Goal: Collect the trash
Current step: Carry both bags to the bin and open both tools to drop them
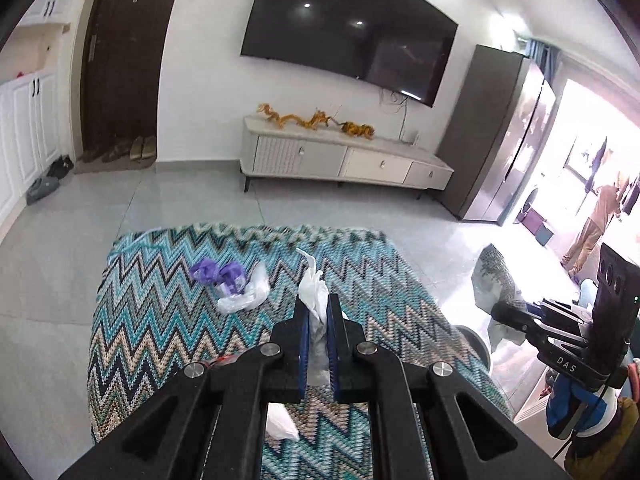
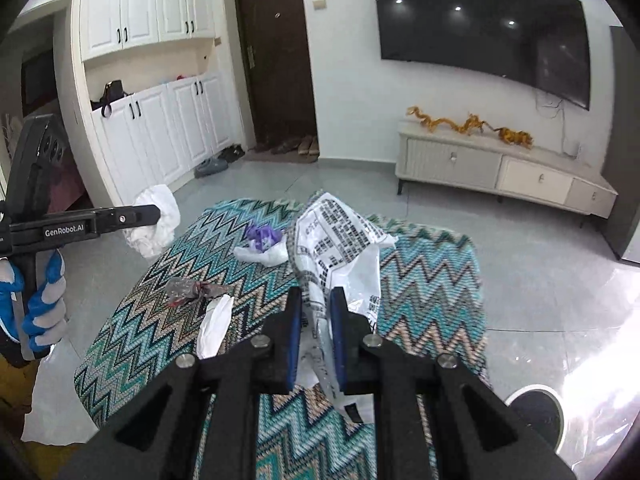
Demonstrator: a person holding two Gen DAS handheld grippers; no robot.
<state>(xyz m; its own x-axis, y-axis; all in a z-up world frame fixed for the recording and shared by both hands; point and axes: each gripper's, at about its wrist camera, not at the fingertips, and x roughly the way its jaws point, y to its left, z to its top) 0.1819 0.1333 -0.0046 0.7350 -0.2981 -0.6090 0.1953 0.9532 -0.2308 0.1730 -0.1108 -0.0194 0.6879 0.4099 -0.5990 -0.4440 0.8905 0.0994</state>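
My left gripper [image 1: 318, 306] is shut on a white plastic bag [image 1: 314, 290] held above a zigzag cloth-covered table [image 1: 160, 320]; it also shows in the right wrist view [image 2: 154, 216] holding that bag [image 2: 156, 220]. My right gripper [image 2: 316, 300] is shut on a white printed plastic wrapper [image 2: 340, 240], lifted over the table. On the cloth lie a purple and clear wrapper bundle [image 1: 234, 284], also seen from the right [image 2: 264, 242], a crumpled clear and red wrapper [image 2: 192, 290] and a white paper scrap [image 2: 216, 326].
A pale TV cabinet [image 1: 344, 160] with a yellow dragon ornament stands under a wall TV [image 1: 352, 28]. A dark door [image 2: 280, 60] with shoes, white cupboards [image 2: 160, 128], a grey fridge [image 1: 504, 140] and a round white bin [image 2: 538, 412] surround the tiled floor.
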